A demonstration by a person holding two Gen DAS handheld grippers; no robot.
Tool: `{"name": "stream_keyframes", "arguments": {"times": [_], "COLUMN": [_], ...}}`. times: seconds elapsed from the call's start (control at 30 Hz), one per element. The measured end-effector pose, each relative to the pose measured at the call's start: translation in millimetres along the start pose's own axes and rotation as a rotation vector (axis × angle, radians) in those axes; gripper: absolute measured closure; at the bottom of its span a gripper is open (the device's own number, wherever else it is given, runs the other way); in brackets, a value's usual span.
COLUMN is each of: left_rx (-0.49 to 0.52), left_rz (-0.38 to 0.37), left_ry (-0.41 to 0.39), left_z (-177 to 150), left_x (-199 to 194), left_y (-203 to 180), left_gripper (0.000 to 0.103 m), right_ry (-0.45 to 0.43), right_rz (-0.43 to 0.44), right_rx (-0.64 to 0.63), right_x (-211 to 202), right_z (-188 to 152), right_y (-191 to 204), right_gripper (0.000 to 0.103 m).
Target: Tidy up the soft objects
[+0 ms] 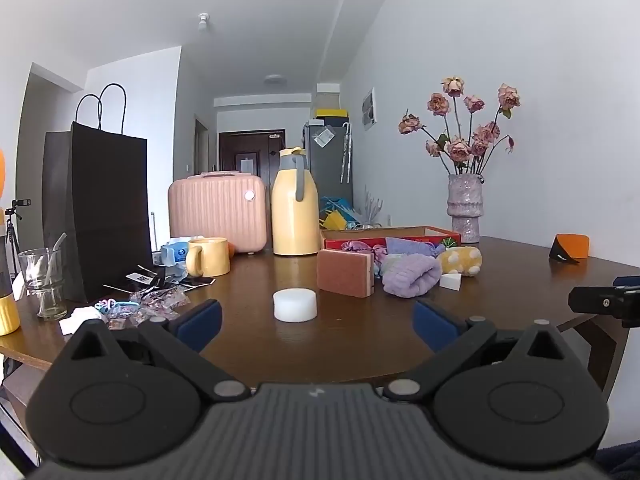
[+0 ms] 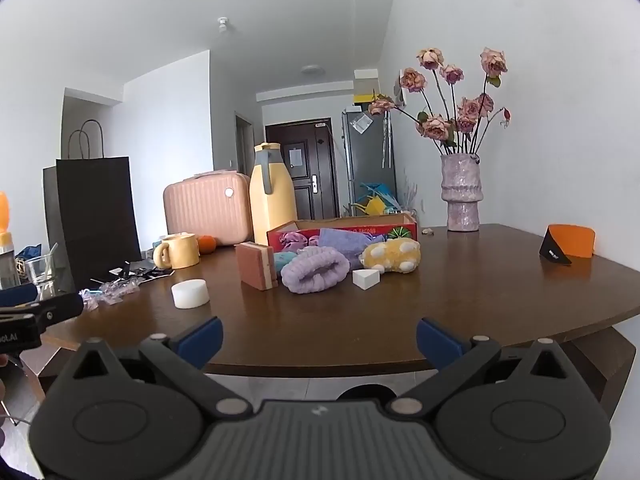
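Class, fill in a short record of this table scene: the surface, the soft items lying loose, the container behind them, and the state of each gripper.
surface: brown wooden table
loose soft items: white round sponge, pink sponge block, purple headband, white wedge sponge, yellow spotted plush
container: red box, behind the pile, some cloths inside
left gripper: open, holds nothing
right gripper: open, holds nothing

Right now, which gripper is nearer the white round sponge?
Left. The left gripper points straight at the white round sponge, jaws open just short of it. The right gripper hangs back at the table edge, sponge ahead to its left.
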State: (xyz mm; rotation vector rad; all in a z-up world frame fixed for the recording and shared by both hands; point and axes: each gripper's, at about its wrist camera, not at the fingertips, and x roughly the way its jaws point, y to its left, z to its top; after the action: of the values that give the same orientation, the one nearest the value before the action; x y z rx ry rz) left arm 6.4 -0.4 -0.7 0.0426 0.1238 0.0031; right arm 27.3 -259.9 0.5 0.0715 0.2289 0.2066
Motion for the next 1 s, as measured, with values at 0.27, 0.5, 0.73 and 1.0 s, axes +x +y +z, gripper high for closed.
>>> {"name": "stream_keyframes", "arguments": {"times": [0.27,0.5,0.73,1.0], "left_rx": [-0.005,0.011,0.009,0.013], "left_rz": [0.019,0.002,0.004,0.003], "left_ry": [-0.002,-0.012,-0.011,-0.014], "left_z": [6.6,6.6,6.0,6.4], "left_x": [0.3,-1.5,-1.7,-0.5], "left_y": [4.9,0.5,0.3,1.2], "left_gripper": [0.0,0.0,0.0,0.0], "right_ry": [0.006,0.017,0.013,0.013], "right_rz": [0.005,-0.001,0.004,0.002], "right_rx": [-0.007,0.006,-0.022,-0.024], "right_x": [5.6,5.1,3.2,1.2], "right_z": [2.7,1.2,1.8,2.3], "right_y": [-0.5,-1.5,4.6,4.6], "right_gripper": [0.0,0.0,0.0,0.0]}}
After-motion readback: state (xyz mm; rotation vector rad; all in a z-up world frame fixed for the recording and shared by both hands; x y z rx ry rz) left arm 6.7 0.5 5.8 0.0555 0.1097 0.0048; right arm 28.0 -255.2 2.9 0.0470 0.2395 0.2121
